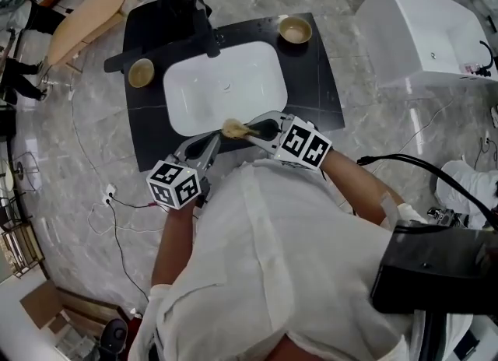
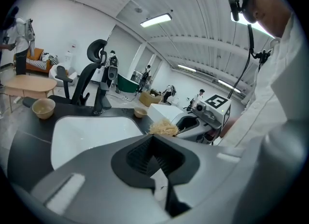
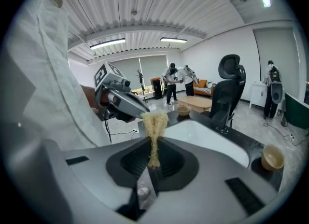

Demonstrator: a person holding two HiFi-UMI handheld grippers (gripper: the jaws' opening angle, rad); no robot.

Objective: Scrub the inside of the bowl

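Holding a straw-coloured fibre scrubber (image 3: 154,121) by its thin stem, my right gripper (image 3: 153,146) has its fingers clamped tight on it. The bushy tuft sticks out past the tips over the near rim of the white sink (image 1: 226,79). My left gripper (image 2: 154,143) hangs just beside it at 8 o'clock in the head view, fingers pressed together on nothing. Two small wooden bowls stand on the black desk (image 1: 315,87): the left bowl (image 1: 141,72) at 9 o'clock of the sink and the far bowl (image 1: 296,30) at 1 o'clock. Both are well apart from either tool, and I cannot tell which one is meant. Neither is touched yet. Each looks light, stiff and smooth, so I judge it would skate on the glossy desk under scrubbing. The left fingers should pinch its rim wall to pin it. The scrubber looks soft and springy, likelier to splay than scratch.
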